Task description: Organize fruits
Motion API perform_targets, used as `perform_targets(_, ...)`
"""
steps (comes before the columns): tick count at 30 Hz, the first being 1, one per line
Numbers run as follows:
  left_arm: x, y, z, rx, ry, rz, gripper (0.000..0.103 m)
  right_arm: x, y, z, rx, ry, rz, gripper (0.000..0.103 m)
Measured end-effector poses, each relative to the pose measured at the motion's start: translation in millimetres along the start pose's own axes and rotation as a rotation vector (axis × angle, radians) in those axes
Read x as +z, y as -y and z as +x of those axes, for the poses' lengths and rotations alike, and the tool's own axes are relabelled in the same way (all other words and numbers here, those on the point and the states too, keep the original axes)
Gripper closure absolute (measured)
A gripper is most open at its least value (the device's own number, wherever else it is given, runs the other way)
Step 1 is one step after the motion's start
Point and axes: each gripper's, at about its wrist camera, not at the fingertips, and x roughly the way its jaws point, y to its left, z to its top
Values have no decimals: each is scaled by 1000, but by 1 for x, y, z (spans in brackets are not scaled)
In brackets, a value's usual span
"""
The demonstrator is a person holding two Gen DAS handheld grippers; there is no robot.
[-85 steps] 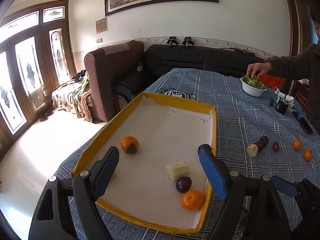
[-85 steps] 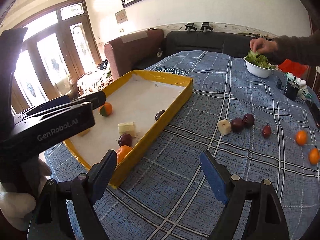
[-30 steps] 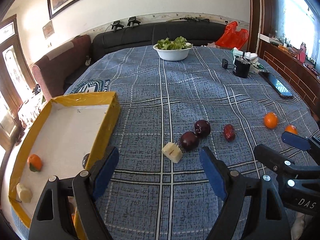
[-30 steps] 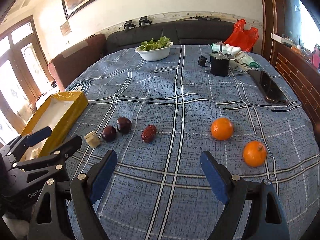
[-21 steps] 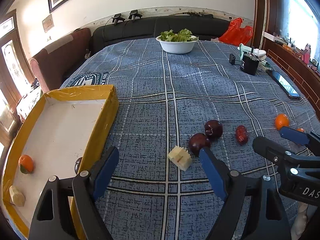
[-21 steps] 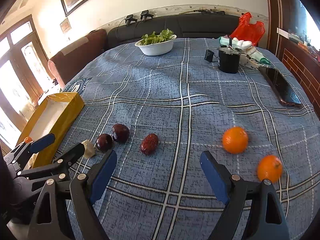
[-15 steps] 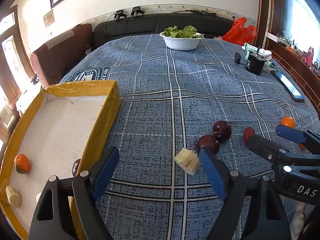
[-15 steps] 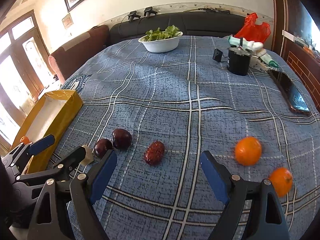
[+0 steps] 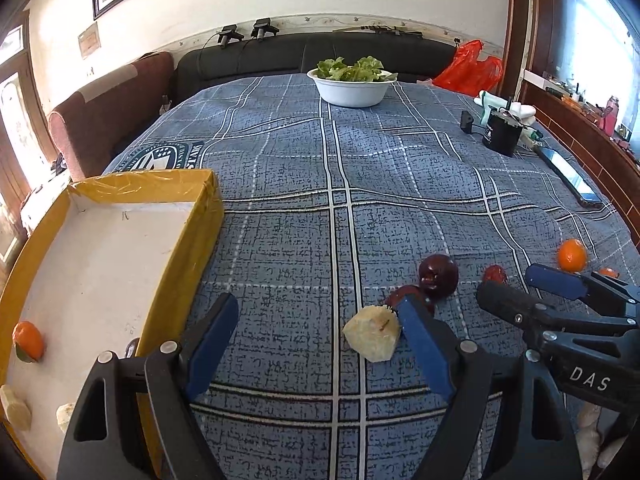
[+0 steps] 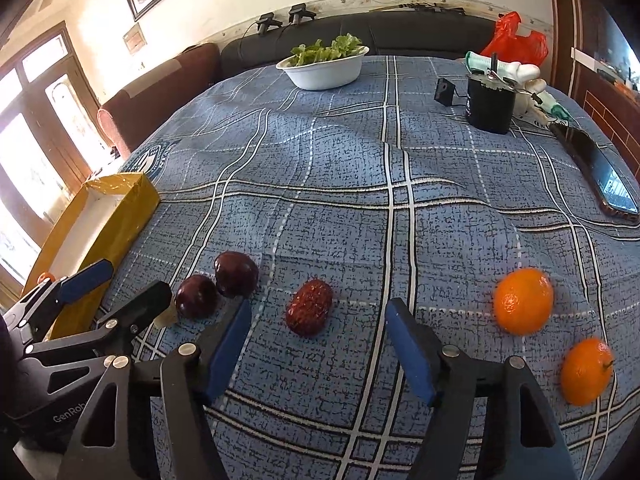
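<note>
On the blue checked cloth lie a pale fruit chunk (image 9: 374,338), two dark plums (image 9: 438,276) (image 10: 196,296), a red date (image 10: 310,312) and two oranges (image 10: 522,300) (image 10: 586,372). My left gripper (image 9: 318,340) is open low over the cloth, the chunk just inside its right finger. One plum is partly hidden behind that finger. My right gripper (image 10: 320,350) has its jaws closing; the date lies just ahead between the fingers, untouched. The yellow tray (image 9: 120,184) at the left holds an orange (image 9: 28,340), pale chunks and a dark plum.
A white bowl of greens (image 9: 352,88) stands at the far side of the table. A black cylinder (image 10: 490,104), a small black box and a phone (image 10: 600,168) lie at the right. A dark sofa and a red bag are behind the table.
Both grippers swung from the tray to the loose fruit, then came closer and lower. The chunk now sits by the left gripper's right finger. The right jaws have narrowed around the date.
</note>
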Motion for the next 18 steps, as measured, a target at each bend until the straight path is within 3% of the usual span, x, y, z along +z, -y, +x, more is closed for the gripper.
perform_targets(3, 2, 3, 3, -25, 5, 12, 21, 4, 2, 1, -5, 3, 10, 33)
perform_targets(5, 2, 10, 2, -31, 11, 46, 21, 5, 1, 4, -5, -5, 2, 51)
perform_targets(6, 1, 13, 1, -28, 18, 63, 27, 5, 0, 6, -10, -17, -5, 57)
perform_targets(8, 0, 17, -2, -38, 34, 83, 53, 4, -3, 6, -22, -16, -21, 74)
perform_targets(9, 0, 18, -4, -48, 35, 85, 78, 4, -3, 6, -22, -16, -24, 76)
perform_targets(10, 0, 19, -4, -48, 31, 88, 89, 3, -2, 6, -21, -16, -21, 78)
perform_targets(18, -4, 12, -17, -23, 53, 64, 91, 0, 4, 0, -7, -10, -4, 80)
